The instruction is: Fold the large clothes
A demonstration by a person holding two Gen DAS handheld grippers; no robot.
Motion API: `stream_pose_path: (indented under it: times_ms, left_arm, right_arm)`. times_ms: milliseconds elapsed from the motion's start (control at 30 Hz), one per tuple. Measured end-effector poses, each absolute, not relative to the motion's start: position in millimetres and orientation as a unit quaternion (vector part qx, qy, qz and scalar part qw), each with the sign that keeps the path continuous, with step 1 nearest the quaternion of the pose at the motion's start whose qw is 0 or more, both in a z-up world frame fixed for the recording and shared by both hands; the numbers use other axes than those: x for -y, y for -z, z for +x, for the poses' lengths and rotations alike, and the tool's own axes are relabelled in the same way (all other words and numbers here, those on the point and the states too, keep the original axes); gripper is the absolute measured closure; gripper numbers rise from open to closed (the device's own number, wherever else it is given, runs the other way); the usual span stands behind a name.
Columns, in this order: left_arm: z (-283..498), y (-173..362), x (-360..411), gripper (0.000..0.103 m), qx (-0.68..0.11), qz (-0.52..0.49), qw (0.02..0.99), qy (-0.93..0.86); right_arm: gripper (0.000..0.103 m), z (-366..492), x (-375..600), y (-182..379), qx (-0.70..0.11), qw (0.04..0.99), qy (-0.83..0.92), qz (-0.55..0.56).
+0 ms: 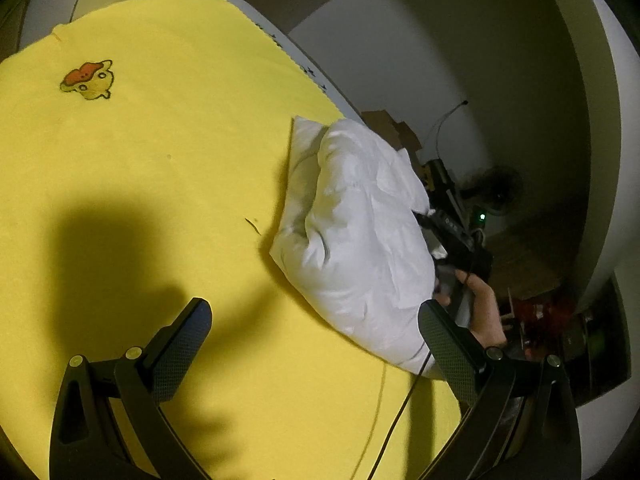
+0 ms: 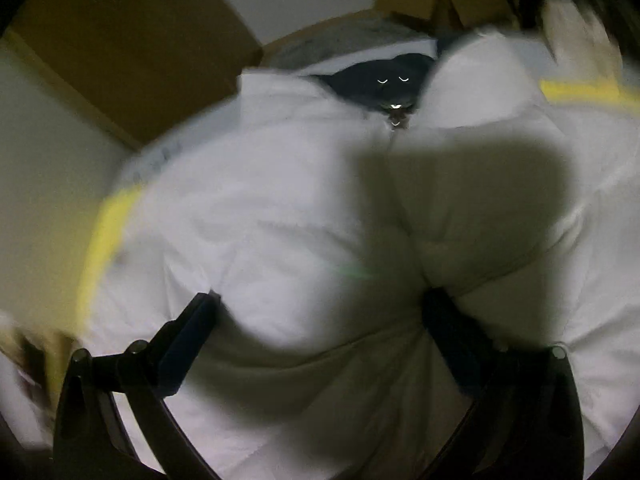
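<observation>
A puffy white jacket [image 1: 356, 224] lies bunched at the right edge of a yellow sheet [image 1: 140, 184] with a small cartoon print [image 1: 89, 80]. My left gripper [image 1: 314, 328] is open and empty above the sheet, next to the jacket's near end. In the blurred right wrist view the white jacket [image 2: 288, 232] fills the frame, with its dark lining and zipper [image 2: 394, 108] at the top. My right gripper [image 2: 320, 312] is open, its fingers spread wide over the jacket's padding. The right gripper also shows in the left wrist view [image 1: 448, 236], held by a hand at the jacket's far side.
The bed edge [image 1: 304, 64] runs along the right, with a drop to a dark floor holding cardboard boxes [image 1: 392, 128], a fan [image 1: 496, 192] and cables. A brown board [image 2: 132, 52] stands behind the jacket in the right wrist view.
</observation>
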State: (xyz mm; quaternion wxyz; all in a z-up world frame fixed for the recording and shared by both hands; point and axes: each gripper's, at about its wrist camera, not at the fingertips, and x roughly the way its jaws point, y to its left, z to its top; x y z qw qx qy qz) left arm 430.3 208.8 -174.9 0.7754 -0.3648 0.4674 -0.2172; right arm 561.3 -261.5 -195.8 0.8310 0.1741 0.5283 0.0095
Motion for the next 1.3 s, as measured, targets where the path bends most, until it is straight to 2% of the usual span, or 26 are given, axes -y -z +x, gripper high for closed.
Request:
stream_pose_path:
  times_ms: [67, 167, 267, 333, 367, 400, 433, 533, 600, 733, 833, 933, 1033, 1200, 1233, 1300]
  left_arm:
    - [432.7, 175.5, -211.4, 0.0, -0.465, -0.369, 0.777, 0.212]
    - [431.8, 176.5, -214.8, 0.0, -0.459, -0.381, 0.773, 0.216]
    - [432.9, 178.5, -213.6, 0.0, -0.462, -0.384, 0.769, 0.218]
    - [432.3, 177.0, -211.6, 0.0, -0.466, -0.383, 0.768, 0.217]
    - [431.6, 175.9, -210.4, 0.0, -0.465, -0.383, 0.768, 0.218]
    - [428.7, 173.7, -210.6, 0.0, -0.463, -0.382, 0.769, 0.22]
    - [425.8, 171.5, -210.6, 0.0, -0.46, -0.381, 0.771, 0.222]
    - [418.2, 164.7, -211.9, 0.0, -0.451, -0.374, 0.779, 0.222]
    - [414.6, 161.5, -212.6, 0.0, -0.448, -0.371, 0.784, 0.216]
    - [409.7, 159.4, -211.7, 0.0, -0.449, -0.377, 0.78, 0.219]
    - [407.8, 158.1, -210.9, 0.0, -0.448, -0.376, 0.781, 0.221]
    - [405.9, 157.5, -212.7, 0.0, -0.443, -0.377, 0.783, 0.219]
    - [407.9, 159.7, -214.4, 0.0, -0.438, -0.38, 0.785, 0.216]
    - [415.2, 167.0, -212.6, 0.0, -0.446, -0.39, 0.783, 0.189]
    - [412.8, 166.7, -212.1, 0.0, -0.446, -0.389, 0.785, 0.185]
    - [406.0, 166.8, -213.0, 0.0, -0.446, -0.386, 0.787, 0.181]
  right_arm:
    - [0.001, 556.8, 258.6, 187.7, -0.535, 0.829, -0.002, 0.163]
    - [0.001, 506.0, 262.6, 157.9, -0.478, 0.853, -0.018, 0.207]
    - [0.001, 465.2, 259.4, 150.9, -0.461, 0.869, -0.017, 0.177]
    - [0.009, 457.5, 265.0, 150.2, -0.455, 0.875, -0.007, 0.168]
    - [0.024, 459.9, 269.8, 147.9, -0.452, 0.876, 0.0, 0.168]
    - [0.032, 463.2, 273.2, 145.3, -0.452, 0.876, 0.005, 0.169]
    - [0.033, 469.9, 279.7, 141.0, -0.453, 0.874, 0.012, 0.173]
    - [0.054, 502.1, 279.8, 123.0, -0.447, 0.88, 0.021, 0.16]
    - [0.103, 523.3, 280.6, 122.8, -0.456, 0.877, 0.044, 0.143]
    - [0.103, 552.2, 281.3, 149.9, -0.497, 0.852, 0.046, 0.158]
    - [0.103, 554.8, 271.8, 196.4, -0.542, 0.828, 0.024, 0.143]
    - [0.103, 534.4, 272.1, 177.3, -0.52, 0.843, 0.036, 0.134]
    - [0.103, 470.2, 262.3, 148.7, -0.48, 0.869, 0.037, 0.116]
    - [0.103, 439.0, 248.9, 186.9, -0.478, 0.875, 0.042, 0.067]
    - [0.103, 442.4, 239.7, 189.4, -0.468, 0.882, 0.048, 0.029]
    - [0.103, 441.3, 241.1, 182.5, -0.477, 0.876, 0.054, 0.043]
